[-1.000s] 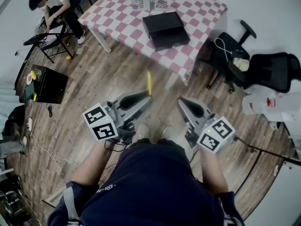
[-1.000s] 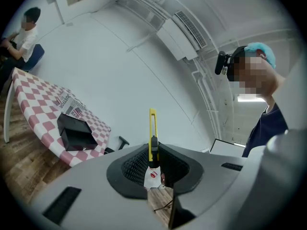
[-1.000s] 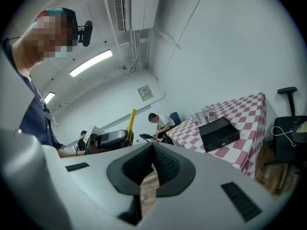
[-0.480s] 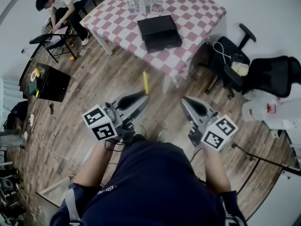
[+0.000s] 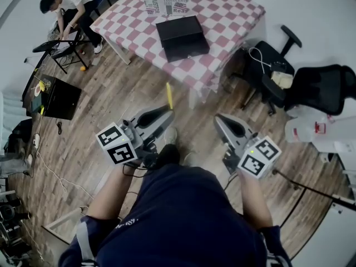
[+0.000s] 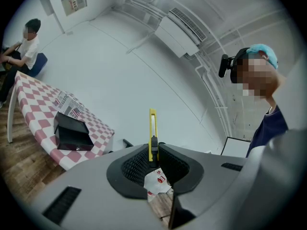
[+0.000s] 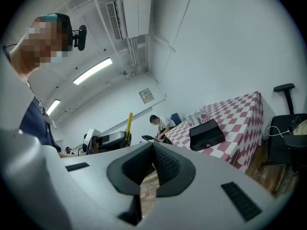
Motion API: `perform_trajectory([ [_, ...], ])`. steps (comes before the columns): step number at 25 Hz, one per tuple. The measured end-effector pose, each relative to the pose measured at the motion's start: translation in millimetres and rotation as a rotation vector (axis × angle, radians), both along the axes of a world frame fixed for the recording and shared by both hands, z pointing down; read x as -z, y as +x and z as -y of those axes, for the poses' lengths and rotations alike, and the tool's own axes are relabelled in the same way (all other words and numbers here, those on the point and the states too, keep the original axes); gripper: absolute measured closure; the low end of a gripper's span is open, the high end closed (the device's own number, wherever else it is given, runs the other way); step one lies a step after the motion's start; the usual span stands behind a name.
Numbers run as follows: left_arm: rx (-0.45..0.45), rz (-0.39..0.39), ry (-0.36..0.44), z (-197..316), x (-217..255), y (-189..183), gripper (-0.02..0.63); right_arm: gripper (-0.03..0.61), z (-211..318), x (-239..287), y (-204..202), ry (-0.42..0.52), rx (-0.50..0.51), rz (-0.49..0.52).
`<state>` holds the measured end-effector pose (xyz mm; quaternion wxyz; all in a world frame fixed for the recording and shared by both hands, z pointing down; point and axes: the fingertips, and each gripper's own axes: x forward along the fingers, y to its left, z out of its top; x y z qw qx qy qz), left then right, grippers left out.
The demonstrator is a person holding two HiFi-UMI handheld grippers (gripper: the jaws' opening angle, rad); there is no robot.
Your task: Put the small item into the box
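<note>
1. A plain office-like workroom: white walls, wood-plank floor (image 5: pixel 111 93), ceiling strip lights (image 7: pixel 92 71) and a wall air conditioner (image 6: pixel 180 32).
2. Black office chairs (image 5: pixel 322 85) stand beside a table (image 5: pixel 222 15) covered in checked cloth.
3. Cables (image 5: pixel 47 171) trail across the floor, and a seated person (image 5: pixel 67 4) is at one side.

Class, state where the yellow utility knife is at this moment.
In the head view, the yellow utility knife is gripped in the left tool at centre-left, above the wooden floor, short of the checkered table carrying the black box.
</note>
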<state>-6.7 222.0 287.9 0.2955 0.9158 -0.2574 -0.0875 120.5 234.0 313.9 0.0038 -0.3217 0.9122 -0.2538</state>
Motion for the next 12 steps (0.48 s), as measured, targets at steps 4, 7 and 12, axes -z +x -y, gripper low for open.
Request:
perform_trajectory([
  [4, -0.012, -0.008, -0.008, 19.3, -7.5, 4.3, 0.526, 0.563, 16.8, -6.8, 7.1, -0.011, -0.023, -0.011],
  [7, -0.024, -0.012, -0.012, 39.9, -13.5, 5.6, 0.526, 0.563, 34.7, -15.0, 9.6, -0.028, -0.034, -0.023],
  [12, -0.041, -0.016, -0.025, 88.6, -22.8, -2.5, 0.526, 0.563, 81.6, -23.7, -0.7, -0.046, -0.045, -0.034],
])
